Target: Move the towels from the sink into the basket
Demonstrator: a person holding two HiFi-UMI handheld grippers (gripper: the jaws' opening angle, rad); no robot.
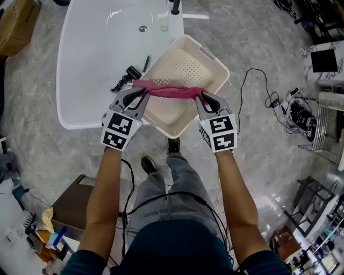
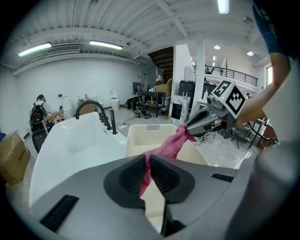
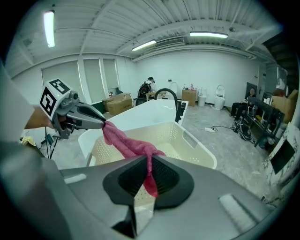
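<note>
A pink towel (image 1: 169,90) hangs stretched between my two grippers, above the cream perforated basket (image 1: 215,63). My left gripper (image 1: 141,93) is shut on the towel's left end, and my right gripper (image 1: 203,95) is shut on its right end. In the left gripper view the towel (image 2: 168,147) runs from my jaws across to the other gripper (image 2: 187,127), over the basket (image 2: 136,138). The right gripper view has the towel (image 3: 129,144) pinched in my jaws, with a short tail hanging below them, and the basket (image 3: 197,150) beneath. The white sink (image 1: 97,59) lies to the left with no towel seen in it.
The basket stands on the sink's right front corner and juts over the floor. A black faucet (image 1: 176,6) stands at the sink's far edge; a black plug and cable (image 1: 129,75) lie on the sink. A cardboard box (image 1: 16,24) is at far left, cables (image 1: 269,99) at right.
</note>
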